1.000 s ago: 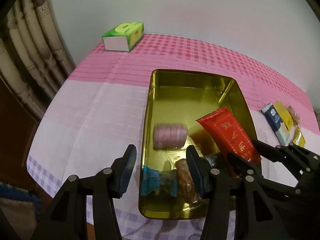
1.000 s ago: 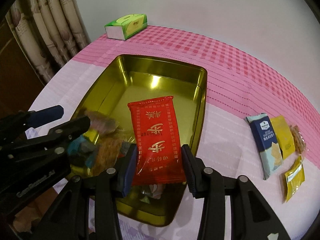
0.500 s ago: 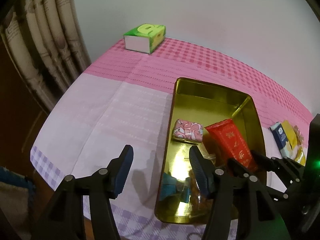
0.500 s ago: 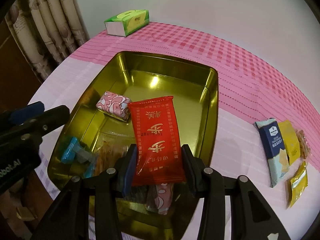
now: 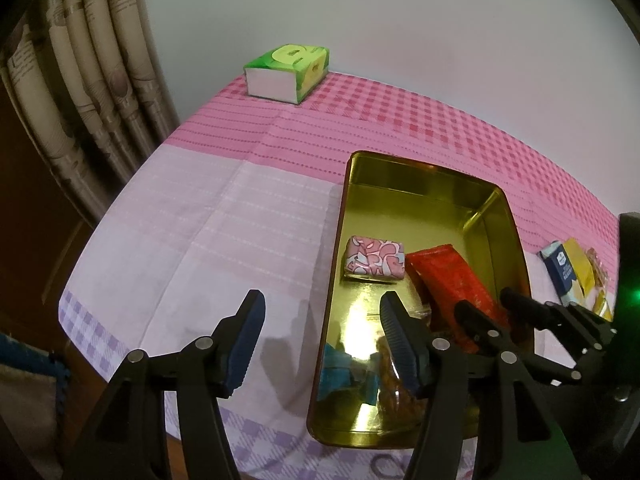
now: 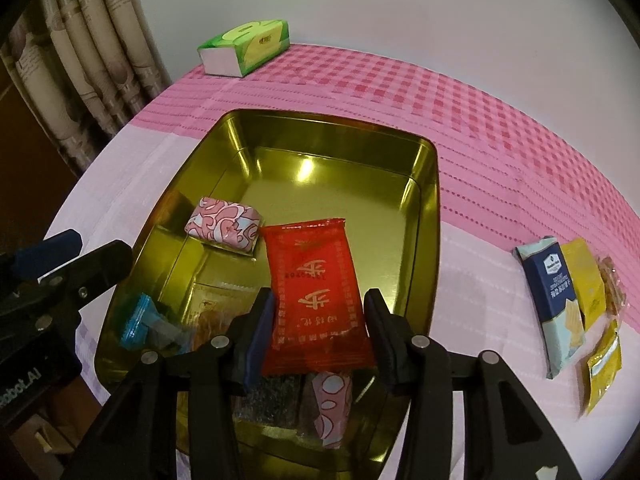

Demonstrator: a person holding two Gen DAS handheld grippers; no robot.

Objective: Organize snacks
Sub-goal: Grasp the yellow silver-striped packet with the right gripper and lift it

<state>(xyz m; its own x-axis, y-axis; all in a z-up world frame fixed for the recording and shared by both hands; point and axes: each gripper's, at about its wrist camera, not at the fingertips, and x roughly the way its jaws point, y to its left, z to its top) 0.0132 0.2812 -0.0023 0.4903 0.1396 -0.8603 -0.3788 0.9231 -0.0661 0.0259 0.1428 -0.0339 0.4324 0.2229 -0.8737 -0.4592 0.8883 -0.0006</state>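
Note:
A gold tin tray [image 6: 430, 184] [image 5: 340, 216] sits on the pink cloth. In it lie a pink patterned packet [image 6: 224, 226] [image 5: 374, 264], a blue wrapped candy [image 6: 138, 322] [image 5: 340, 376] and other snacks. My right gripper [image 6: 318, 326] is over the tray's near end, its jaws spread slightly wider than a red packet [image 6: 316, 296] [image 5: 454, 284] that sits between them. My left gripper [image 5: 320, 344] is open and empty over the tray's left rim. Several packets lie on the cloth to the right, among them a dark blue one [image 6: 556, 300] and a yellow one [image 6: 586, 284].
A green tissue box [image 6: 244, 46] [image 5: 288, 72] stands at the table's far left corner. Curtains [image 5: 80, 92] hang to the left. The table edge runs close along the left and near sides.
My left gripper has pulled back left out of the tray, empty; the pink patterned packet has come to rest in the tray. My right gripper has loosened around the red packet.

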